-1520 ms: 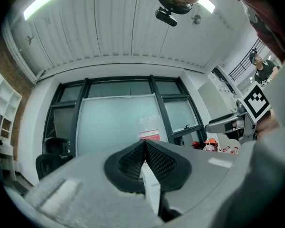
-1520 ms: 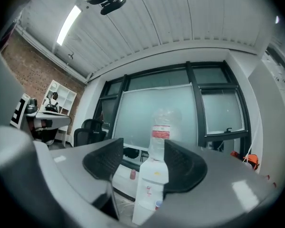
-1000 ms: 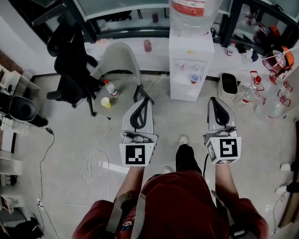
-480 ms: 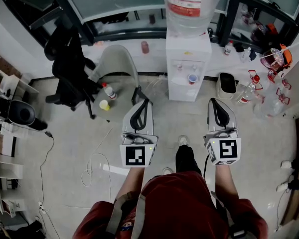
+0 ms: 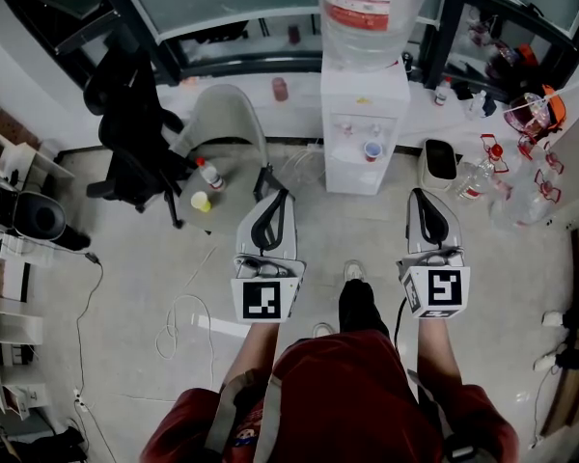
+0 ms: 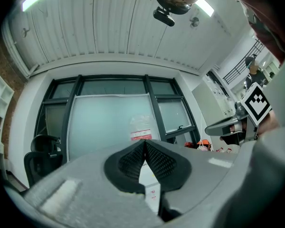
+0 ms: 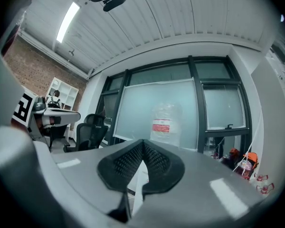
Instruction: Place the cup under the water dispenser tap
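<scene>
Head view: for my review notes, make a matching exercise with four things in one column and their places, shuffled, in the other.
Things
1. small yellow cup
2. small blue cup
3. large clear water jug with a red label
4. black office chair

Places
A. on top of the white water dispenser
B. left of the pale grey shell chair
C. in the dispenser's recess, under the taps
D. next to the clear red-capped bottle

Pairs: 1-D, 2-C, 3-A, 4-B

even ceiling-strip light, fisheye edges, dark corners.
</scene>
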Tool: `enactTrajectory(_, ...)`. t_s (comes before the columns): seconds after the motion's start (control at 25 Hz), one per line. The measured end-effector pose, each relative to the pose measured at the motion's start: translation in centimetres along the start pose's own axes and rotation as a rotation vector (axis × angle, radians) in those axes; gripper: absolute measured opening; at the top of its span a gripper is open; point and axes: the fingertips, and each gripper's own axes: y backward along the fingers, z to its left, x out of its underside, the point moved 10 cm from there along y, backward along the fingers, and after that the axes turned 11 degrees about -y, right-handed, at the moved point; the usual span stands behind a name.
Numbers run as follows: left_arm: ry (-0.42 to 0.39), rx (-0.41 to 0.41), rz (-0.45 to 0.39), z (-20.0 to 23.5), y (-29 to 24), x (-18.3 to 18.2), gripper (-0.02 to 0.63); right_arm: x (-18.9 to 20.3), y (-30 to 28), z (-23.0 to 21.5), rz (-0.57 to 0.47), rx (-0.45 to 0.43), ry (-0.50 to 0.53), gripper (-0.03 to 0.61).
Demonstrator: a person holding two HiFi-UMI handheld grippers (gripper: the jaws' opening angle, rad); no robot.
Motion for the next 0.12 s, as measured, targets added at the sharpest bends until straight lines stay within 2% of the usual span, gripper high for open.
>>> enactTrajectory(0.12, -0.002, 0.003, 0.004, -0.08, -0.16, 0.24, 0.000, 0.16, -0.17, -0.17, 0.004, 0.003, 0.003, 0.000)
